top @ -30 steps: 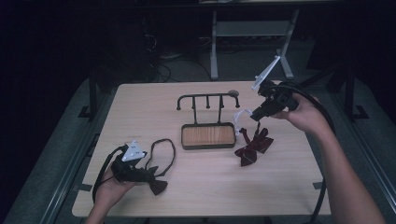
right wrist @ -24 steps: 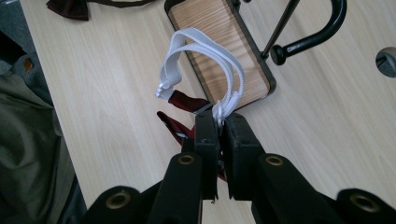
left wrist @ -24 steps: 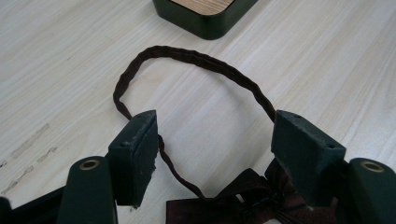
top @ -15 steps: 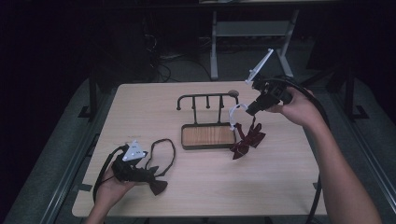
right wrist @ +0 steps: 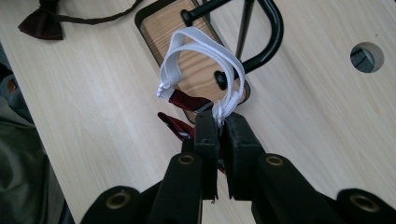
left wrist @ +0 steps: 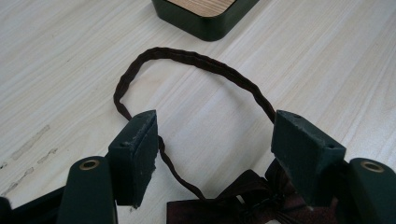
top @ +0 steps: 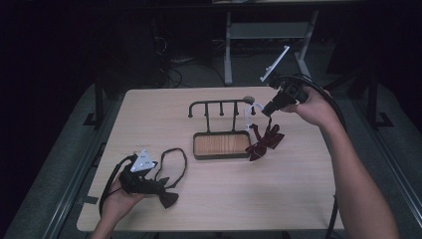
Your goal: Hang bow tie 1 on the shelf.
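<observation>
A dark red bow tie (top: pixel 264 140) hangs by its white elastic strap (right wrist: pixel 201 51), its lower end touching the table beside the tray. My right gripper (right wrist: pixel 218 122) is shut on that strap, close to the right end peg of the black peg rack (top: pixel 219 105); in the high view the right gripper (top: pixel 256 112) is held above the table. A dark brown bow tie (top: pixel 167 199) lies at the front left with its thin strap (left wrist: pixel 196 58) looped on the table. My left gripper (left wrist: pixel 219 156) stands open astride that strap, just behind the brown bow tie (left wrist: pixel 252 200).
The rack stands on a black-rimmed wooden tray (top: pixel 195 147) at the table's middle. A round cable hole (right wrist: pixel 366 56) is in the tabletop behind the rack. The table's left edge (top: pixel 102 164) is near my left hand.
My right gripper has moved left and up toward the rack's right end, carrying the red bow tie by its white strap up against the tray. The left gripper has stayed put.
</observation>
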A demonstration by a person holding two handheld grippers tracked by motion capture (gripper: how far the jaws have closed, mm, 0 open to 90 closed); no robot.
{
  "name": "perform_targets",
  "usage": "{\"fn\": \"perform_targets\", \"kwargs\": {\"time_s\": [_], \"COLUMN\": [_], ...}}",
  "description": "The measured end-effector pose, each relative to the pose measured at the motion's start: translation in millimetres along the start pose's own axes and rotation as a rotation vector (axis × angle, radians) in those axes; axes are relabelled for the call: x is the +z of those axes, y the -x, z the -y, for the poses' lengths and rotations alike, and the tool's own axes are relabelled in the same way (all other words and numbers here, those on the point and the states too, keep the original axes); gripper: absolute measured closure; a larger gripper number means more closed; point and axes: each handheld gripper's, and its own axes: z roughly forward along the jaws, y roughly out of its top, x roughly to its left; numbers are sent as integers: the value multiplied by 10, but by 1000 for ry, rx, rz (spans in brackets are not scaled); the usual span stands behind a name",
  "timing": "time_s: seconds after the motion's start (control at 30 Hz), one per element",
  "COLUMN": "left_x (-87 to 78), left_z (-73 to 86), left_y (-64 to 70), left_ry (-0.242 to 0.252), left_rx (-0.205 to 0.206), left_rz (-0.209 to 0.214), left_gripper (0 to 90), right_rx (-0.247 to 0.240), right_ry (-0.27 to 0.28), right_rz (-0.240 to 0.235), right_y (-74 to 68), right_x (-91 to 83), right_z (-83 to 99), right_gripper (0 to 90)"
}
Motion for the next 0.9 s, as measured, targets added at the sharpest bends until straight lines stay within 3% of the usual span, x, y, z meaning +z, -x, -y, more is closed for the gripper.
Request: {"fn": "perform_targets", "kwargs": {"time_s": [0.27, 0.9], "left_x": [7, 9], "left_z": [0, -11], "left_y": [-3, 13], "left_ry": [-4, 0], "left_rx": [7, 12], "left_rz": [1, 6], "left_gripper": [324, 324], "right_rx": [53, 88], "right_ry": [-11, -20], "right_rz": [1, 5], "right_y": [149, 239], "right_x": [75, 176], "right_z": [-2, -7], "right_gripper": [845, 839]}}
